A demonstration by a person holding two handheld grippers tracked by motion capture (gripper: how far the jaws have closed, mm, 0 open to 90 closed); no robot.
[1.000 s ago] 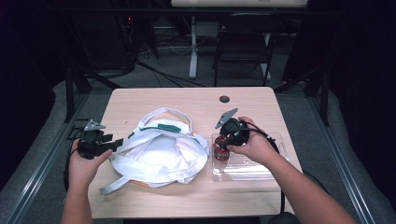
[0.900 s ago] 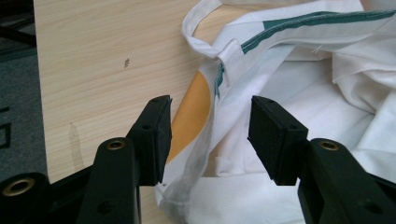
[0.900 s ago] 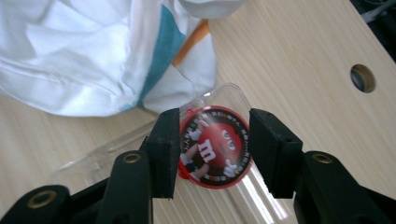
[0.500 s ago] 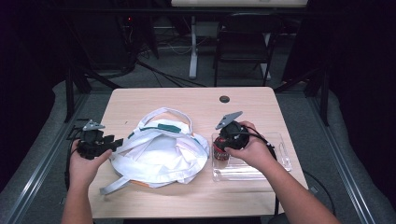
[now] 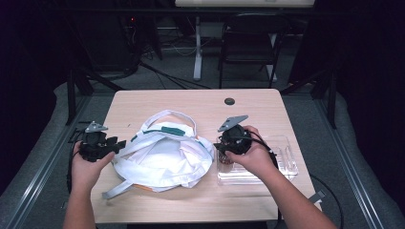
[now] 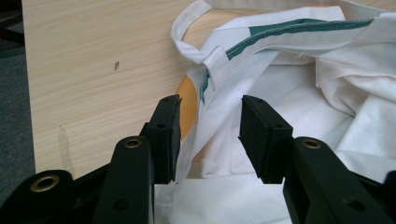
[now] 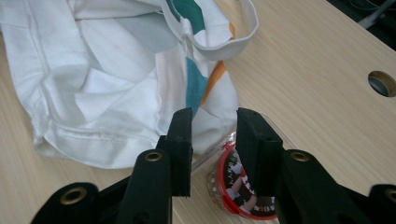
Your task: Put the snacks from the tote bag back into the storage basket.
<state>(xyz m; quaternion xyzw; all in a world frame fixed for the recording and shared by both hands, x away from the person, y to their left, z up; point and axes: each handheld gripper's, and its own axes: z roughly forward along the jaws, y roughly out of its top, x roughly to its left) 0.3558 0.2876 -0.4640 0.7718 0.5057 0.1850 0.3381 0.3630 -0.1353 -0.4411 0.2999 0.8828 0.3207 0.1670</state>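
We judge the white cloth bag soft and limp, best pinched at its hem, which the left gripper's closing, still-parted jaws straddle.

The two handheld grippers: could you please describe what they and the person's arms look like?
Both are black. The left tongs and right tongs each end in two flat rectangular pads on arms with brass-coloured rivet holes. A grey three-cornered plate tops the right one, and another grey plate tops the left. A black cable trails from the right gripper. The forearms are bare, with no sleeves visible.
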